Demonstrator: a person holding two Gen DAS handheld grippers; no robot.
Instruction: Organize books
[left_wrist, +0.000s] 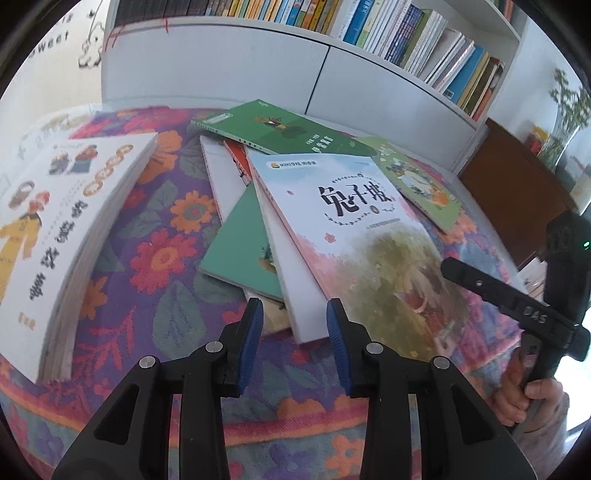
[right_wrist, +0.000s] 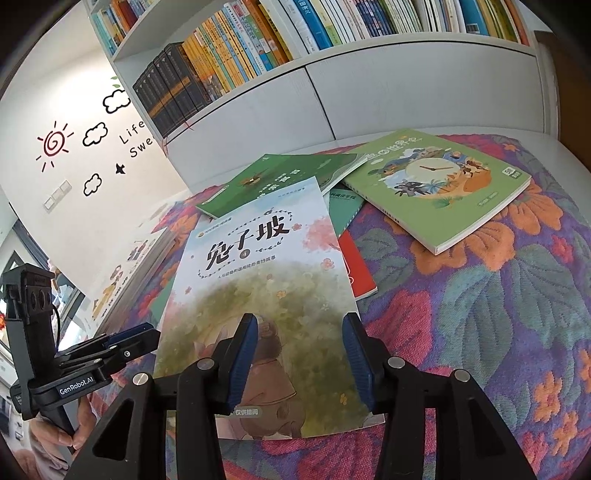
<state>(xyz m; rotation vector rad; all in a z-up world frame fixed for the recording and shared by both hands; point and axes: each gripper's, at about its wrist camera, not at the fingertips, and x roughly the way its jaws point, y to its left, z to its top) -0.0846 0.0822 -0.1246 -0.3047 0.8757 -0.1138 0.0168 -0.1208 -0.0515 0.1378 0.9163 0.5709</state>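
- Two hand-held grippers are working over the flowered cloth (right_wrist: 498, 295): the left gripper (left_wrist: 295, 332) and the right gripper (right_wrist: 299, 350).
- The left gripper is hovering with its blue pads a modest gap apart; the near corner of the book pile is showing between them, but the pads are not pressing on anything.
- The right gripper is standing with its jaws spread a little wider, above the near edge of the pink-and-white book (right_wrist: 258, 295), and is gripping nothing.
- A hand (left_wrist: 524, 398) is holding the right gripper's handle at the right edge of the left view.
- About seven loose books are lying on the cloth; the overlap makes an exact count uncertain.
- The pink-and-white book is lying on top of the pile, in the middle.
- One dark green book (left_wrist: 280, 129) is lying at the far side, partly under it.
- One light green book with a clock picture (right_wrist: 439, 184) is lying far right, apart from the pile's top.
- One teal book (left_wrist: 240, 251), one red-covered book (right_wrist: 356, 269) and one white book (left_wrist: 221, 173) are peeking out beneath the pile.
- One thick white book (left_wrist: 62, 236) is lying alone at the left.
- A white bookshelf (right_wrist: 258, 110), with a row of upright books, is standing beyond the cloth.
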